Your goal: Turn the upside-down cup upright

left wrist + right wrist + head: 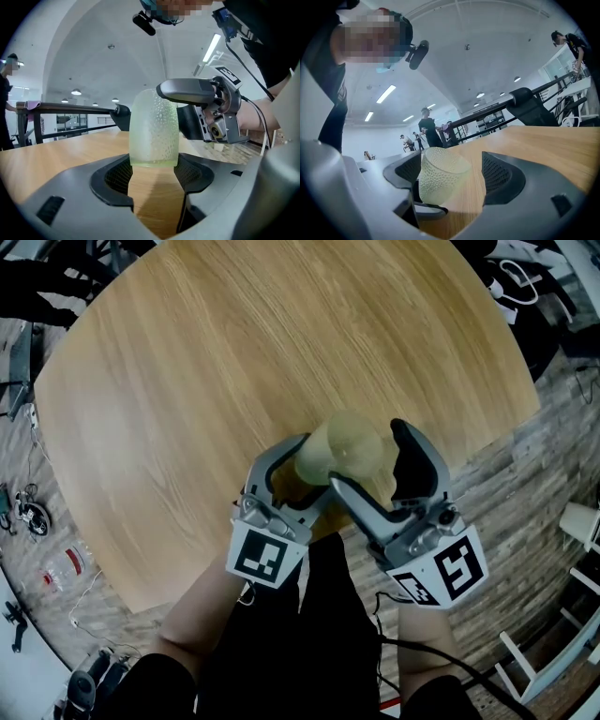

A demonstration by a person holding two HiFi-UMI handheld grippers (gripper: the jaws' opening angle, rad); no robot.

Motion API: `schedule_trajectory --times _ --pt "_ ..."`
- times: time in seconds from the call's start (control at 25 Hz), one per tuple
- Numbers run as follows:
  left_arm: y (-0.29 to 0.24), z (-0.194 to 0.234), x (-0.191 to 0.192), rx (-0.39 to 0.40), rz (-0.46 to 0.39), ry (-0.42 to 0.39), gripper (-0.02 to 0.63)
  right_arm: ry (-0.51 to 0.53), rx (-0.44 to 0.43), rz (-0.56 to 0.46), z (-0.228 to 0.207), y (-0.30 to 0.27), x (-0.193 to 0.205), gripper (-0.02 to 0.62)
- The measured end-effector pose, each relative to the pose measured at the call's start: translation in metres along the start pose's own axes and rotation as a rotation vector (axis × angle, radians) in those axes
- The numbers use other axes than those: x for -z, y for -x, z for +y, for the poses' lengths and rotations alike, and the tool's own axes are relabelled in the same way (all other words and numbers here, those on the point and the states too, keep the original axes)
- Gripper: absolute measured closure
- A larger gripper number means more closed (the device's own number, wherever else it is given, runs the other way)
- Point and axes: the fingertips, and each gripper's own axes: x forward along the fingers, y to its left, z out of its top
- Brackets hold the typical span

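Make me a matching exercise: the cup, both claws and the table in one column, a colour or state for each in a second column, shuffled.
Things:
1. cup
2. left claw
3. right claw
4. table

Colours and states:
a. light brown wood
b. jaws wide apart, clamping nothing
c. pale green, dimpled
d. jaws closed on the cup

Pairs: 1-c, 2-d, 3-b, 4-a
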Motion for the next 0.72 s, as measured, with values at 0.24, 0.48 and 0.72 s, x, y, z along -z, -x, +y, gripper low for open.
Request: schedule_trajectory --times 0.24,0.48,0.72 --pt "0.001 0.002 0.001 -0.01 0.003 0.014 0.319 0.048 0.009 -0.049 0.001 0.017 -0.013 0.242" --pt "0.003 0.004 0.008 -0.02 0.024 0.016 0.319 0.139 0.114 -0.08 -0.005 0.031 -0.023 0.561" --pt "0.002 0.004 0.009 -0.031 0.034 0.02 0.319 0.244 0.048 -0.028 0.025 0.02 -0.023 0.581"
